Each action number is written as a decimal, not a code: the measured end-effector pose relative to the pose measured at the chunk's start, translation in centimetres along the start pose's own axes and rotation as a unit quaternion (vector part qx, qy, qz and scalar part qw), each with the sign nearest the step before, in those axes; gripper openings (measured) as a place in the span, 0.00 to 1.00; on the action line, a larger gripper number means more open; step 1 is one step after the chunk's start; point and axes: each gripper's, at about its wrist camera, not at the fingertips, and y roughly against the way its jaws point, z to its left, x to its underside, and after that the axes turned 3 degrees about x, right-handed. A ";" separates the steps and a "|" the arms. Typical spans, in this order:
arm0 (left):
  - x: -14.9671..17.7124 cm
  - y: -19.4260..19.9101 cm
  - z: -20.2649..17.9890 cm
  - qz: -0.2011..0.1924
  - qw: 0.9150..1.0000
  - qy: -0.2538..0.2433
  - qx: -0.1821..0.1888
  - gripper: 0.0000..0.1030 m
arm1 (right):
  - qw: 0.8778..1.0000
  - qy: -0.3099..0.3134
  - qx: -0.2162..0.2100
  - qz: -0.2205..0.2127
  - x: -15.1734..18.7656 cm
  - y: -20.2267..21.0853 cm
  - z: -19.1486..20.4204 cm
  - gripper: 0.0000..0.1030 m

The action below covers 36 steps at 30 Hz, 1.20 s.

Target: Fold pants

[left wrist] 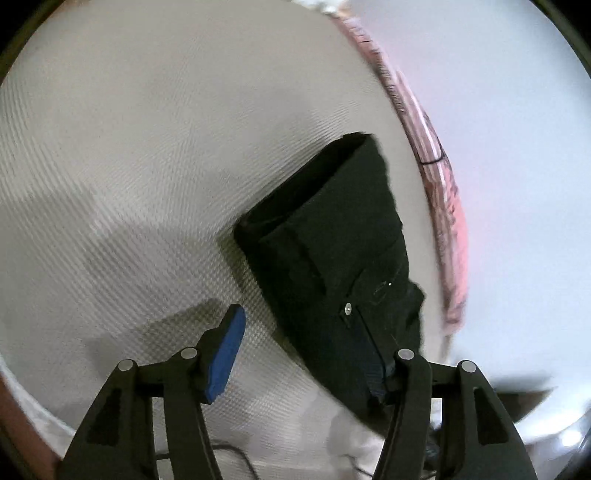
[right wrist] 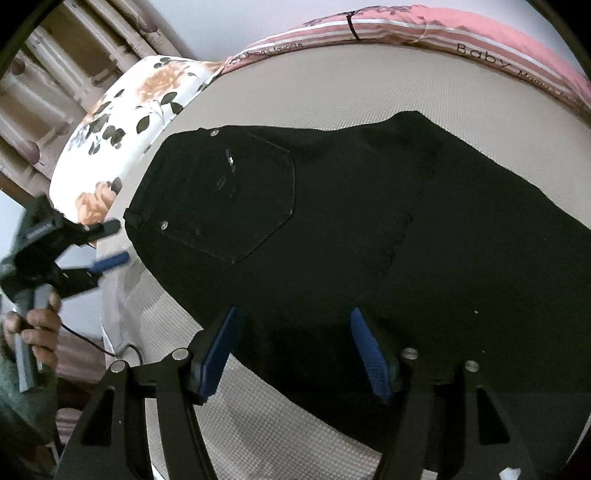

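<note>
A wide bed [right wrist: 295,96] with a pale, waffle-textured cover carries everything here. A pink striped blanket [right wrist: 480,33] with printed lettering runs along its far edge, and a white pillow with orange flowers [right wrist: 125,110] sits at its far left corner. The black pants [right wrist: 369,221] lie flat across the middle of the bed, folded lengthwise, the waistband and a riveted back pocket toward the pillow corner, the legs running off to the right. The right gripper [right wrist: 295,350] hangs over the near edge of the pants with its blue pads spread and nothing pinched; the cloth lies below them. The left gripper [right wrist: 110,243], held by a hand [right wrist: 37,328] at the bed's left edge, sits just beside the waistband, its jaws also spread and empty. In its own view, one pad shows over bare cover while the other is half hidden behind the pants [left wrist: 332,251].
</note>
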 end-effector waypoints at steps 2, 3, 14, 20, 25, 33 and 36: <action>-0.4 -0.4 1.0 0.004 1.000 0.022 0.013 0.58 | 1.000 -0.004 0.001 0.000 -0.2 0.2 -0.3 0.60; -0.6 -0.7 1.2 0.004 0.999 0.027 0.021 0.58 | 1.000 -0.006 0.001 -0.002 -0.2 0.3 -0.4 0.60; -3.2 -2.5 2.3 -0.012 0.993 0.054 0.103 0.63 | 0.999 -0.031 -0.008 0.000 -0.6 -0.7 -1.2 0.60; -2.2 -2.5 0.1 -0.042 0.998 -0.023 0.046 0.49 | 0.999 -0.040 -0.009 -0.006 -0.5 -0.7 -1.2 0.60; -2.0 -1.9 -2.0 -0.056 0.997 -0.036 0.035 0.28 | 0.999 -0.051 0.005 -0.013 -0.6 -0.1 -1.8 0.61; 3.8 -1.2 -15.2 -0.077 0.966 -0.240 0.056 0.25 | 0.996 -0.068 0.026 -0.044 0.2 3.5 -4.3 0.64; 7.0 -3.5 -20.5 -0.050 0.951 -0.296 0.075 0.25 | 0.994 -0.089 0.031 -0.061 1.0 5.6 -6.4 0.65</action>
